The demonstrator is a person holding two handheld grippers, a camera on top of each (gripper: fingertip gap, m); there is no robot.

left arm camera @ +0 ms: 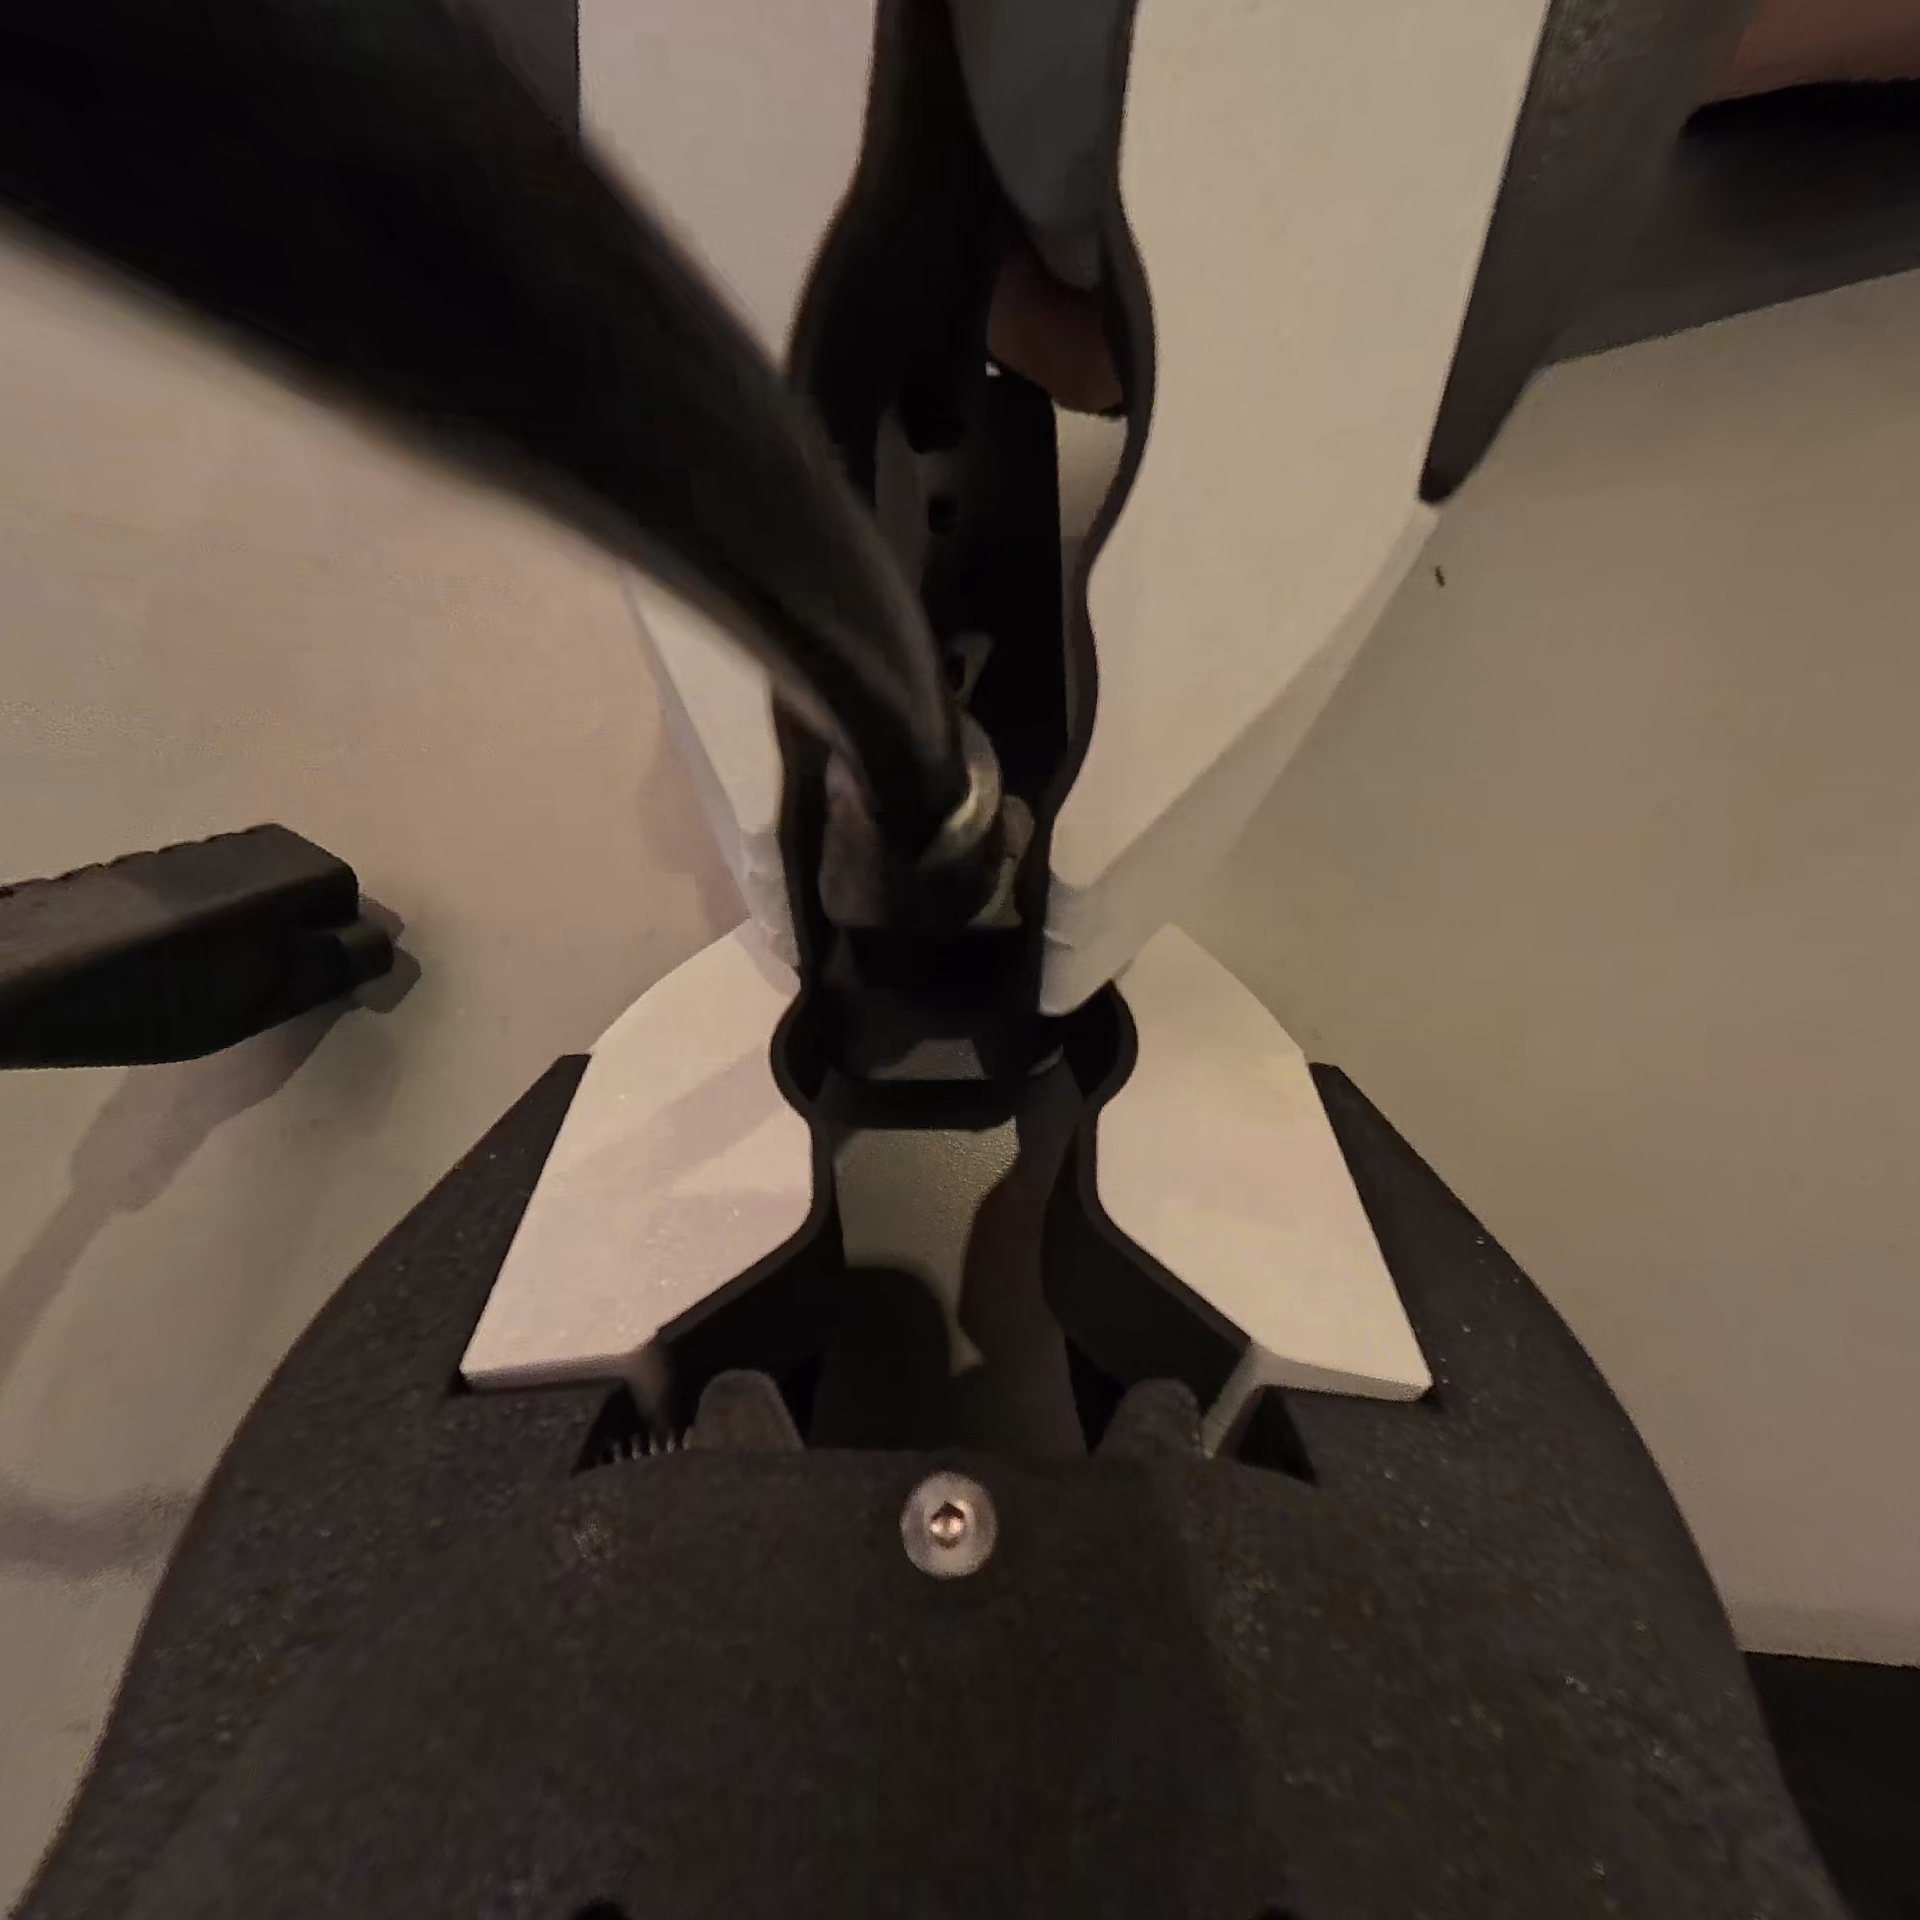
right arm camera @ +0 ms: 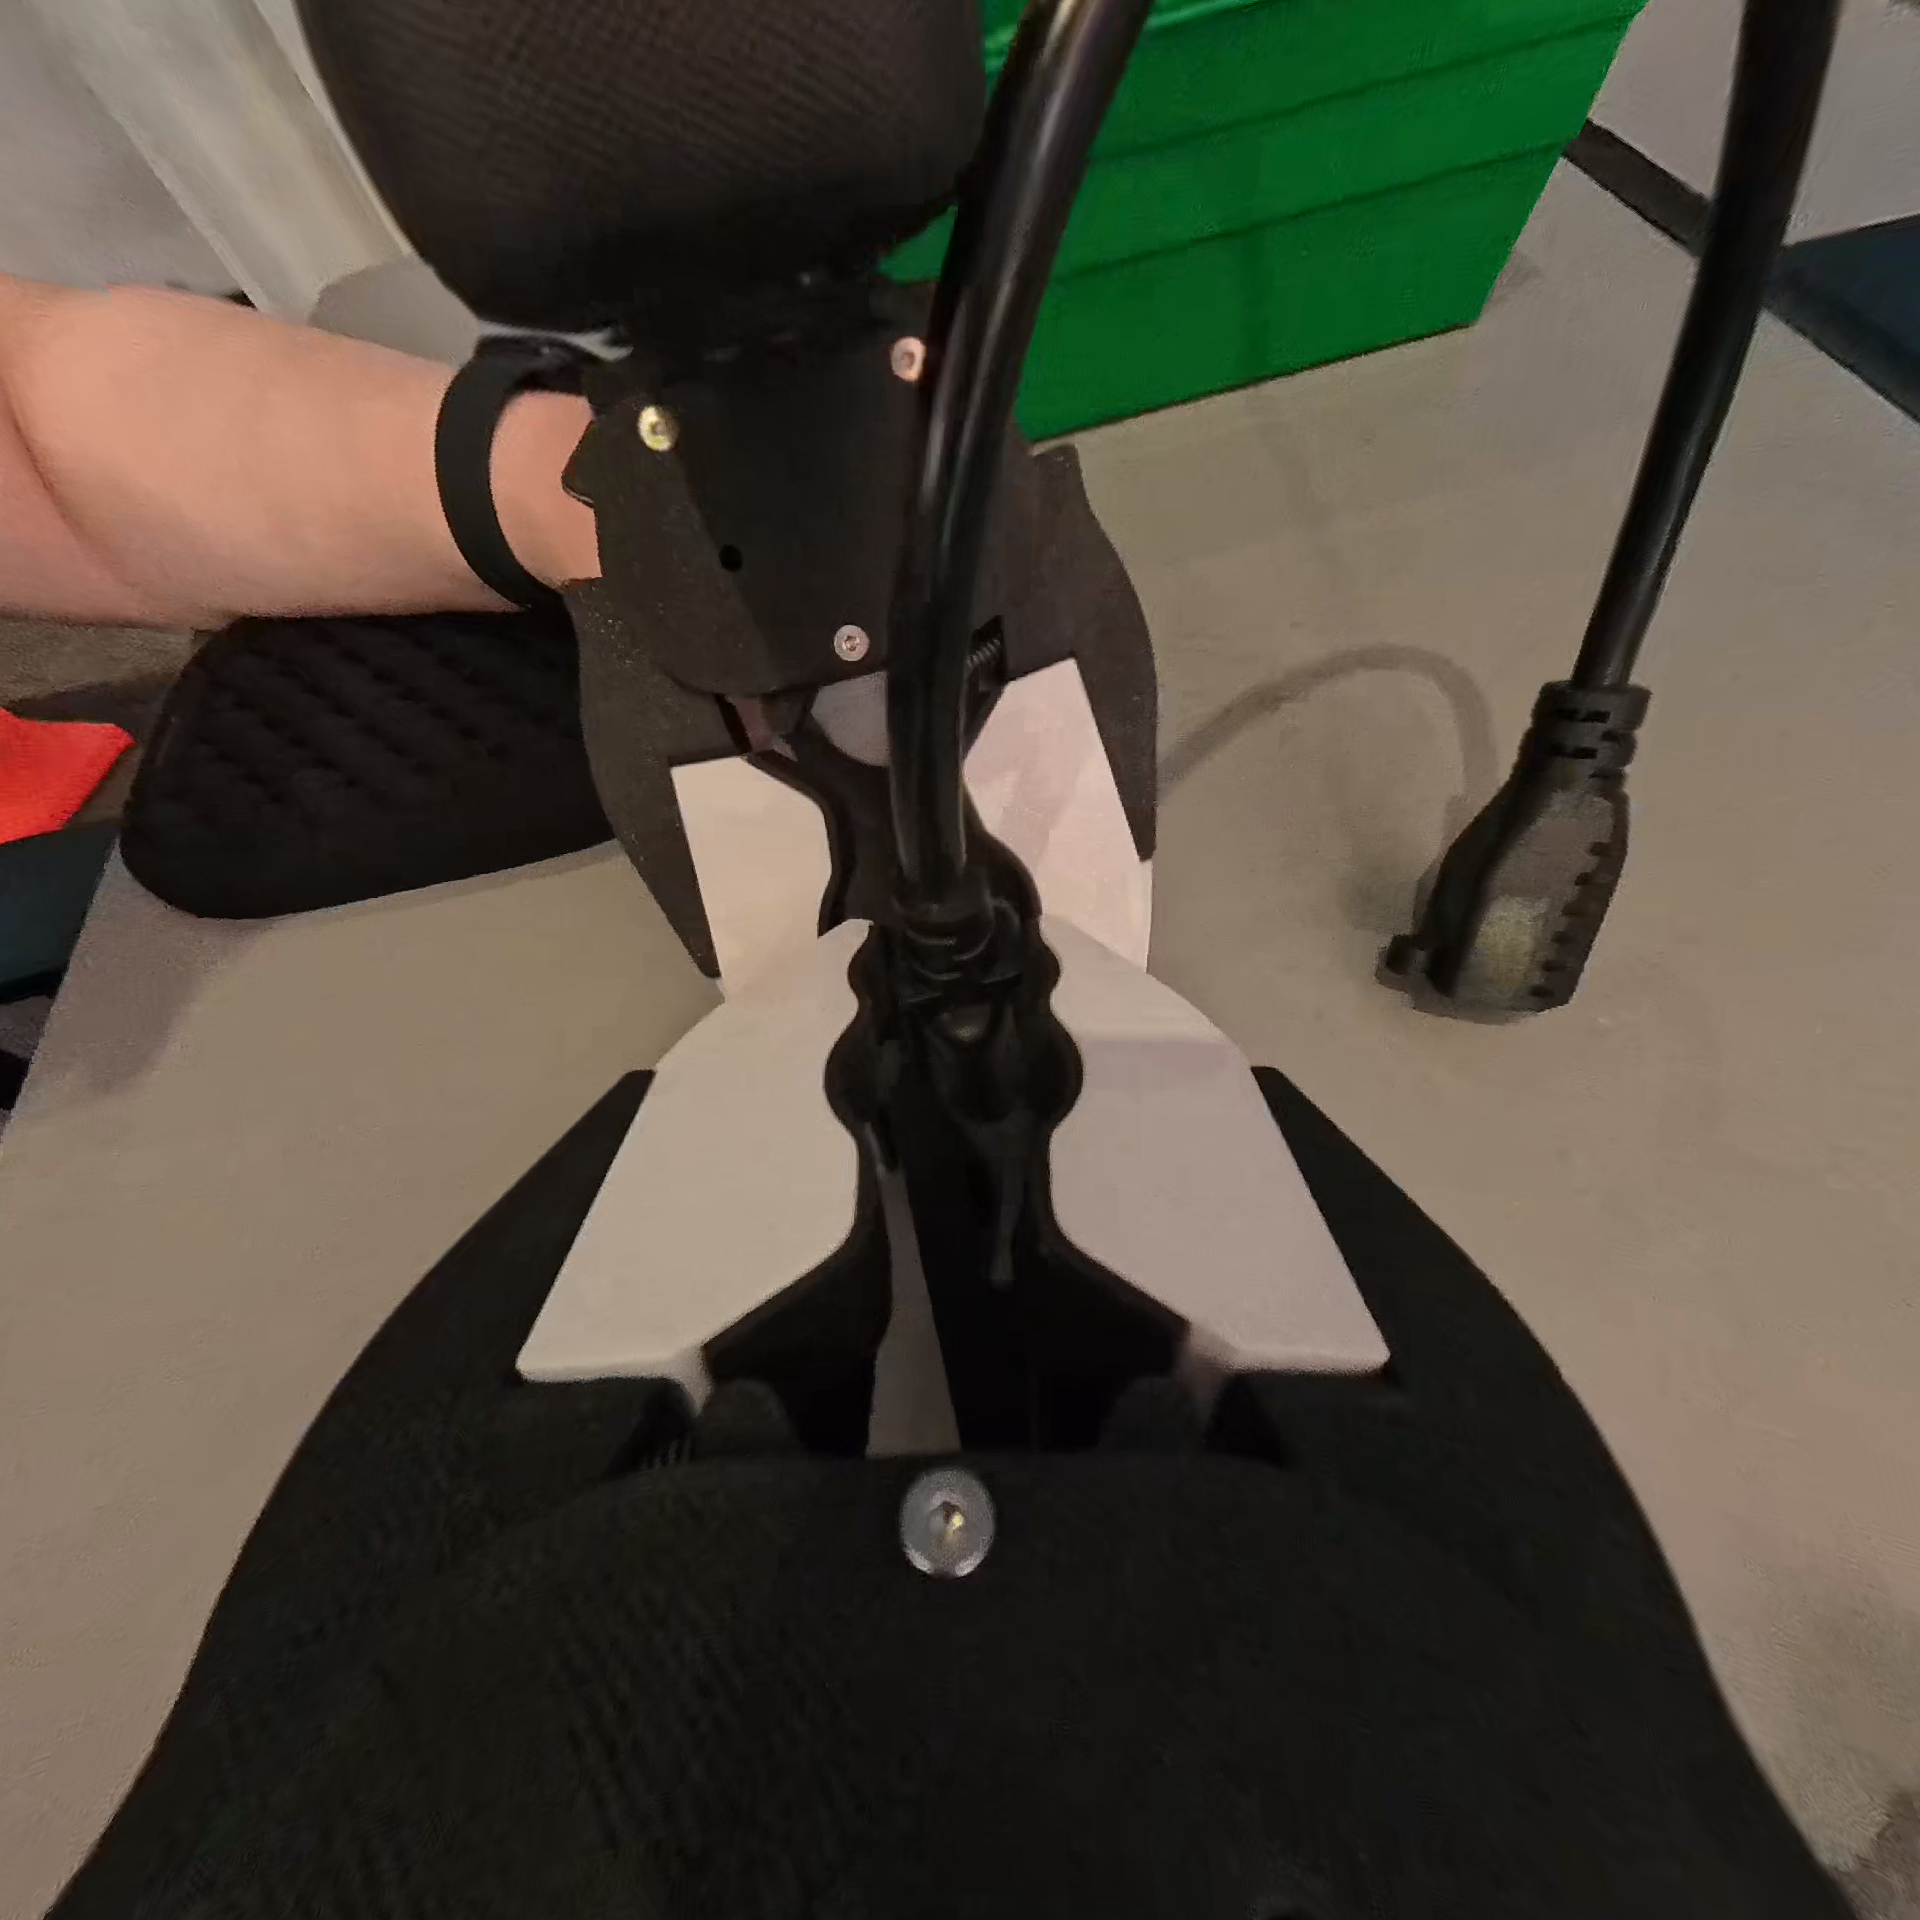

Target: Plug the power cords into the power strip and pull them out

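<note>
My left gripper (left arm camera: 925, 1003) is shut on a black connector block (left arm camera: 920, 1049) between its white fingers. My right gripper (right arm camera: 951, 982) meets it tip to tip and is shut on the ribbed neck of a black power cord plug (right arm camera: 951, 951). That plug's cable (right arm camera: 966, 416) rises up and out of view. In the left wrist view the right gripper (left arm camera: 925, 925) comes from the top, with metal prongs (left arm camera: 977, 821) showing between the two grippers. Whether plug and block are joined is hidden. The left gripper (right arm camera: 914, 894) is held by a hand with a black wristband.
A second black cord end (right arm camera: 1507, 904) stands on the grey table (right arm camera: 1455, 1247) at the right. Another black connector (left arm camera: 177, 956) lies at the left. A green crate (right arm camera: 1299, 208) and a black mesh chair (right arm camera: 623, 125) stand behind. A forearm (right arm camera: 208, 447) reaches in from the left.
</note>
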